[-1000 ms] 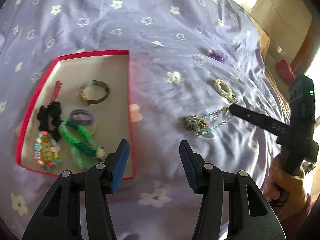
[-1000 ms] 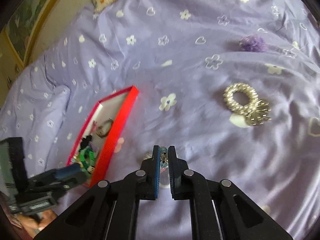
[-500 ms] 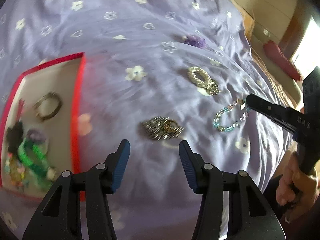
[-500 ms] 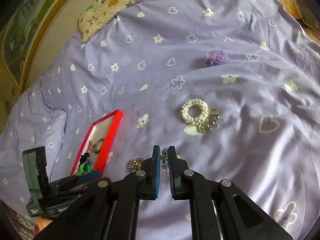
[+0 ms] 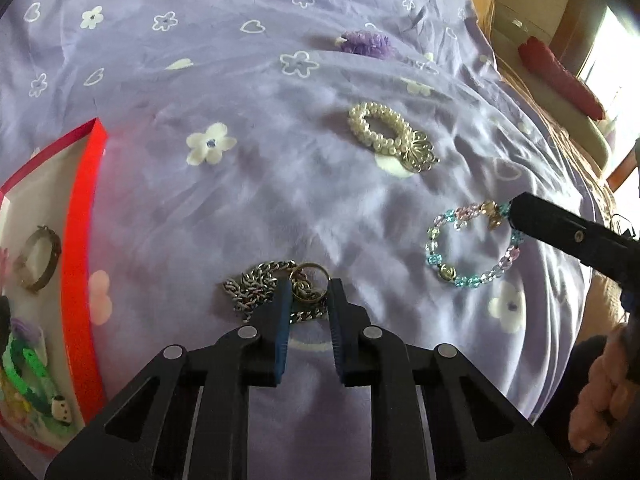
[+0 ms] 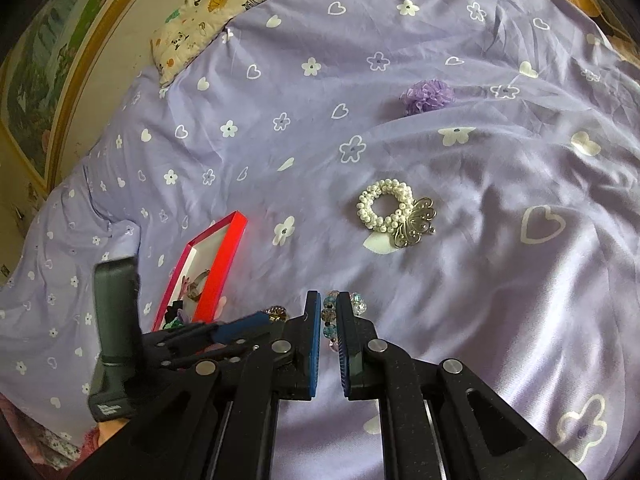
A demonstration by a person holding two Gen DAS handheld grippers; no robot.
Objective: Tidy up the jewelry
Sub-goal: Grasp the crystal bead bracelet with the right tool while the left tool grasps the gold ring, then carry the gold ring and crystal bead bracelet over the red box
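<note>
On the purple flowered bedsheet [image 5: 280,200], the red cardboard box [image 5: 80,240] lay at nine o'clock of the silver metal chain [image 5: 256,288]. The pastel glass bead bracelet [image 5: 460,248] lay at three o'clock, the white pearl bracelet [image 5: 380,132] at one o'clock.

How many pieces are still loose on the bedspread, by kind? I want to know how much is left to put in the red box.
Metal chain pieces: 1, the silver chain
Bead bracelets: 2, the pearl bracelet and the crystal bead bracelet
Fabric hair ties: 1, the purple scrunchie
Total: 4
</note>
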